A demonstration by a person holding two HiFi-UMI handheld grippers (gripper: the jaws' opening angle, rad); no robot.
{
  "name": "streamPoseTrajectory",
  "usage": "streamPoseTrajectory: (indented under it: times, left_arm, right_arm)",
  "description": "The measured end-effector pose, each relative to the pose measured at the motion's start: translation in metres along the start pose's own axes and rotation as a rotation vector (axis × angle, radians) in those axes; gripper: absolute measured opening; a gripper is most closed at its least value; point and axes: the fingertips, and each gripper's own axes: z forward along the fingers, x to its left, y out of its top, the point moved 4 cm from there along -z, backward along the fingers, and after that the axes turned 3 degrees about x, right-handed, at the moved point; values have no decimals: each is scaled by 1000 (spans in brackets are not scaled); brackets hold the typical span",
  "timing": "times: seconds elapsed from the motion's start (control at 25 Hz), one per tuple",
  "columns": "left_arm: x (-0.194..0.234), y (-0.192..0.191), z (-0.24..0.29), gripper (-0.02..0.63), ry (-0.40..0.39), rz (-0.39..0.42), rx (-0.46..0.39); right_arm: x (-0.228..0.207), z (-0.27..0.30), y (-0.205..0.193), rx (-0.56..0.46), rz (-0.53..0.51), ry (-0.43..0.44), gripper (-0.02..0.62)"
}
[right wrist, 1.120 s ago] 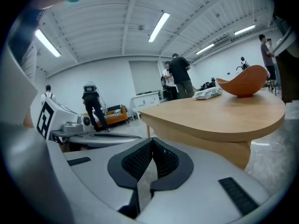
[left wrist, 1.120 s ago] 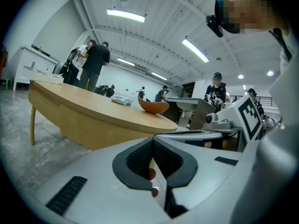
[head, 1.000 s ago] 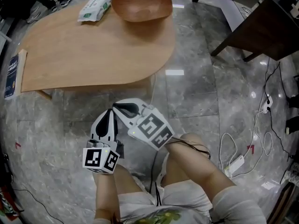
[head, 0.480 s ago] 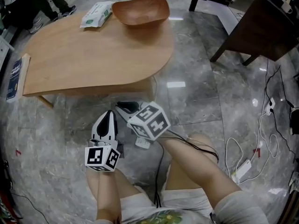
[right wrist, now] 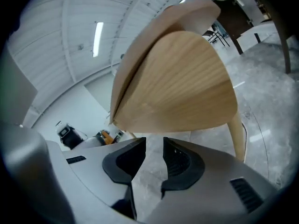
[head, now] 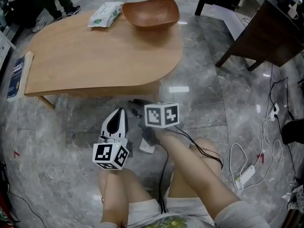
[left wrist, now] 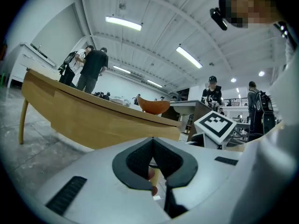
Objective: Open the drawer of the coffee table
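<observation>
R gripper is held low over the grey marble floor, jaws apart and just been opening, w/ nothing btw them but floor seen through the gap. The coffee table lies just ahead of it and higher; in the R gripper view the table's rounded end looms above the jaws, w/ one pale leg to the right; which part of that wooden edge is the drawer can't be told. L gripper sits just beside the R gripper, on its left, jaws closed pad to pad on nothing, pointing roughly level at the table's long side. From the L gripper view the R gripper's marker cube shows close on the right. Far beyond both grippers, at the tabletop's far end, stands a wooden bowl, w/ a pack of wipes just left of it. A blue booklet lies at the table's left end, well to the L gripper's left. Right of the R gripper stands a dark wooden table. Behind and right of it, a white power strip and cables lie on the floor, near the person's knee. People stand well beyond the table in the L gripper view.
</observation>
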Motion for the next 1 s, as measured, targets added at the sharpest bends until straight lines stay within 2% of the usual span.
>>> streamPoseTrajectory:
  times: [0.16,0.32,0.6,0.84,1.0]
  left_arm:
    - [8,-13,0,9,11,14,34]
    - [16,-23,7,9,33,1,61]
    - [15,-21,7,9,30,-28,50]
    - [10,-20,4,9,35,-33,48]
    - [9,-20,3,9,42,-18,54]
  right_arm:
    - [-14,6,-9,13,14,-29,115]
    - [-25,8,-10,-20,95,-18,129]
    - [-24,16,-3,-60,226,103,129]
    - [-37,20,2,-125,323,115,129]
    - [-40,24,4,-159,298,153,131]
